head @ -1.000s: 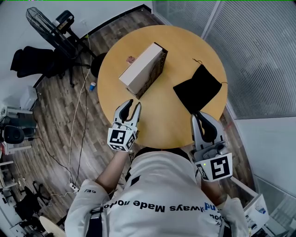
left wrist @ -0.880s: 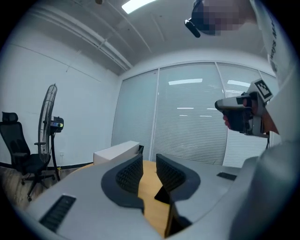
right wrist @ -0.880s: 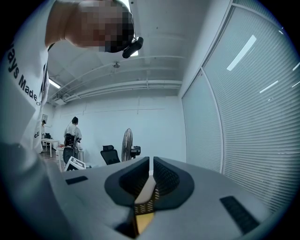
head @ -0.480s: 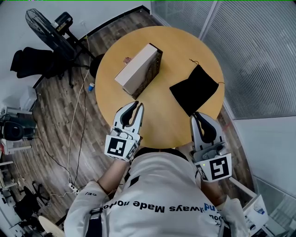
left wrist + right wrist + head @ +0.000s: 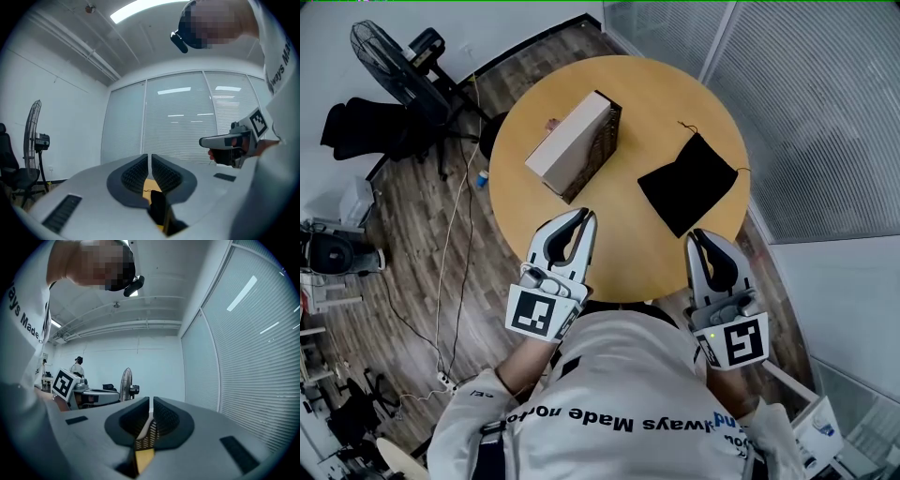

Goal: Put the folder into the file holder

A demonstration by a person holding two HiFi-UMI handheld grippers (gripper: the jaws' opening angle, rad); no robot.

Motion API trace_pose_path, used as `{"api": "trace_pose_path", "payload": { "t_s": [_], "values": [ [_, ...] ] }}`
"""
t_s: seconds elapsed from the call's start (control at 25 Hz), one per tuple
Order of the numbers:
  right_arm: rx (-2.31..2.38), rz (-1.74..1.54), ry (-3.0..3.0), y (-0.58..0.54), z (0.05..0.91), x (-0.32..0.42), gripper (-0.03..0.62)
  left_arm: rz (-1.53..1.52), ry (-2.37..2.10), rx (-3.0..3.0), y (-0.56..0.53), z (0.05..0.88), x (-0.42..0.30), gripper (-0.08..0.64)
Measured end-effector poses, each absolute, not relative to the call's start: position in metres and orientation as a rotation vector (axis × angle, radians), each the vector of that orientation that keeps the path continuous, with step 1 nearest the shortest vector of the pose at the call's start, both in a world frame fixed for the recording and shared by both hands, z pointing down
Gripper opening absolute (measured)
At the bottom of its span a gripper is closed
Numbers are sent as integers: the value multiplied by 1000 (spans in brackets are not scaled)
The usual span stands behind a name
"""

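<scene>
**1. JAW STATE.** L gripper: jaws have just been closing and now stand tip to tip w/ only a thin slit left. Nothing sits between the pads. R gripper: jaws likewise together, no object clamped. Both units carry nothing.

**2. CHANGE.** Vs. a second ago, the L gripper shows larger in the head view and nearer the person, i.e. it has lifted and drawn back from the table while closing. R gripper: pos. practically as before. Folder/holder block and pouch keep the same layout relative to each other.

**3. TASK ITEMS, REF. JAWS.**
- The tan folder and black mesh file holder form one block, touching along their length.
- The block lies ahead of the L jaws and well apart from them.
- Along the R jaws' slit the block shows far ahead, mesh face toward that unit.
- Whether the folder sits inside the holder or merely lies on/against it cannot be settled from these views.
- The black pouch lies close ahead of the R jaws, a little to their left, not touched.

**4. MEANING (judgement).** Closing on air while backing off suggests the L unit is parked, not reaching. No item is in transit. The scene fits two stages:
- folder seated in the holder w/ hands cleared, or
- folder only resting by the mesh w/ both grippers idle.

Confirm seating from a lower angle before any further action.
</scene>
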State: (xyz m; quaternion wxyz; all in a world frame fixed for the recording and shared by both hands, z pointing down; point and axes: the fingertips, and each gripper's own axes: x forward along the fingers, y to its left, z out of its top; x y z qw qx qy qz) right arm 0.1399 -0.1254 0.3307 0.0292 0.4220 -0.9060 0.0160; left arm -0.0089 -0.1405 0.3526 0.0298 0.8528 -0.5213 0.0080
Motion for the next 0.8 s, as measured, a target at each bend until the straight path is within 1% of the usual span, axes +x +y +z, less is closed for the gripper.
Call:
{"api": "trace_pose_path", "payload": {
  "t_s": [0.44, 0.8],
  "values": [
    [1289, 18, -2784, -135, 327, 154, 48, 23, -1573, 2686, -147, 336, 19, 43],
    [1285, 4, -2781, -144, 325, 158, 48, 16, -1562, 2688, -157, 333, 25, 43]
  ]
}}
